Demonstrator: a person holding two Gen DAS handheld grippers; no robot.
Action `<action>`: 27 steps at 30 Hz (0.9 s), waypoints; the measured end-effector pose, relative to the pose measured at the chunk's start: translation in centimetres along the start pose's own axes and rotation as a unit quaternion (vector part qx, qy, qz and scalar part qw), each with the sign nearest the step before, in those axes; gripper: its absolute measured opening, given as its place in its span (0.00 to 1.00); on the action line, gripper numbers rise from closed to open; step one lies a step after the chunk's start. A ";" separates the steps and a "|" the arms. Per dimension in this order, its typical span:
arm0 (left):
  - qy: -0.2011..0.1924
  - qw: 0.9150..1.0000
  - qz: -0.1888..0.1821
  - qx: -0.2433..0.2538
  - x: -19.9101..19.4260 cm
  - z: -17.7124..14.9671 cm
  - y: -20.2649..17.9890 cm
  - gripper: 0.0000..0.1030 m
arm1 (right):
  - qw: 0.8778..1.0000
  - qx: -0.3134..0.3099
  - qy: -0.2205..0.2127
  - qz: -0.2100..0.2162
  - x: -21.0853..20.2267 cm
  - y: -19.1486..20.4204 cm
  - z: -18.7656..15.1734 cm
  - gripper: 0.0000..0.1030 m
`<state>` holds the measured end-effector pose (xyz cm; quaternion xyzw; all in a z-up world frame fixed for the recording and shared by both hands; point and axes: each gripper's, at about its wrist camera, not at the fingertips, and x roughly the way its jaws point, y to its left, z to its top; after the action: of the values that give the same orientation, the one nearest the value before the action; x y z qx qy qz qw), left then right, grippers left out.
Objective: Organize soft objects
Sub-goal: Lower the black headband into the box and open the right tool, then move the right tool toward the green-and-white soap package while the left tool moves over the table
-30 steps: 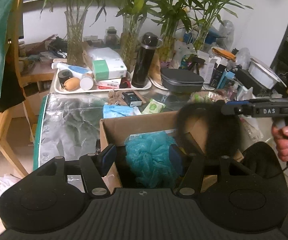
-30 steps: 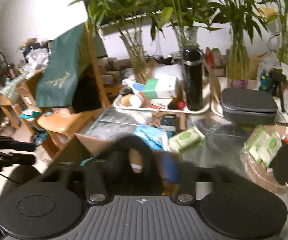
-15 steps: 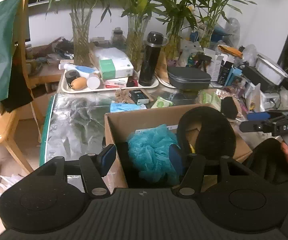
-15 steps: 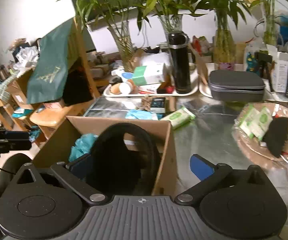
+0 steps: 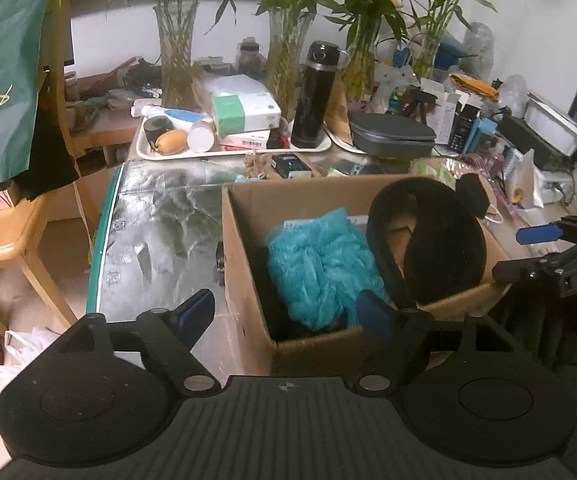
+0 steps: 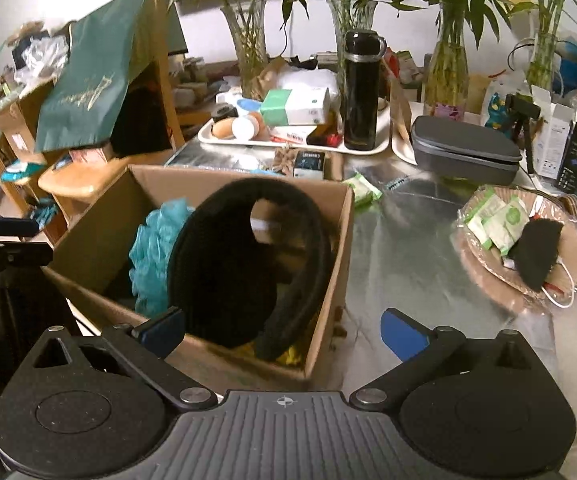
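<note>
A: Inside the cardboard box [image 5: 248,264]?

B: A teal mesh bath pouf [image 5: 320,268] against the left side, and right beside it a black fuzzy earmuff band [image 5: 428,248], standing on edge as a loop, leaning on the box's right wall and rising above the rim. Something yellow at the bottom under the band; too hidden to name.

A: And the grippers?

B: Left gripper [image 5: 284,316] low at the near corner of the box, jaws still spreading, nothing pressed between the blue pads; the pouf just ahead of the right pad, apart from it. Right gripper [image 6: 284,332] at the box's near right corner, jaws spread fully wide, released, one finger before the box wall, the other over bare table; earmuff band ahead, untouched.

A: Around the box?

B: Silver foil-covered table [image 5: 156,224]. To the right, a shallow woven tray [image 6: 484,256] holding green-and-white packets and a black face mask [image 6: 536,252]. Behind, a white tray [image 5: 232,152] carrying a tall black flask [image 5: 316,96], a tissue box and small jars. Next to it, a closed grey zip case [image 6: 464,152]. Farther back, glass vases of bamboo.
</note>
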<state>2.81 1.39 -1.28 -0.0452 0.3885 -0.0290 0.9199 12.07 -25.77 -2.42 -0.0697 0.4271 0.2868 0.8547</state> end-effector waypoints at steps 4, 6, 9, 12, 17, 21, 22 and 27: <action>0.010 1.000 -0.006 0.013 0.1 -0.8 -0.6 0.76 | 1.000 -0.005 0.011 -0.004 0.0 0.5 -0.5 1.00; 0.012 1.000 -0.005 0.019 0.2 -1.0 -0.9 0.76 | 1.000 -0.008 0.013 -0.007 -0.1 0.8 -0.7 1.00; 0.014 1.000 -0.005 0.023 0.2 -1.1 -1.1 0.76 | 1.000 -0.012 0.012 -0.009 -0.5 1.1 -0.7 1.00; 0.014 1.000 -0.007 0.021 0.0 -0.9 -1.1 0.76 | 1.000 -0.018 0.009 -0.010 -0.7 1.1 -0.5 1.00; 0.008 1.000 -0.001 0.015 0.0 -0.1 -1.0 0.76 | 1.000 -0.022 0.001 -0.015 -0.4 0.7 0.2 1.00; -0.003 1.000 -0.001 0.004 0.2 0.8 -0.4 0.76 | 1.000 -0.015 -0.006 -0.011 0.1 -0.1 1.2 1.00; -0.005 1.000 -0.001 0.001 0.3 1.0 -0.3 0.76 | 1.000 -0.016 -0.009 -0.011 0.3 -0.2 1.4 1.00; -0.016 1.000 -0.001 -0.006 0.5 2.3 0.4 0.76 | 1.000 -0.015 -0.017 -0.015 0.8 -1.1 2.8 1.00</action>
<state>4.83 1.88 -0.12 -0.0515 0.3739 -0.0268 0.9257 14.94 -25.32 -1.44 -0.0839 0.4075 0.2814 0.8647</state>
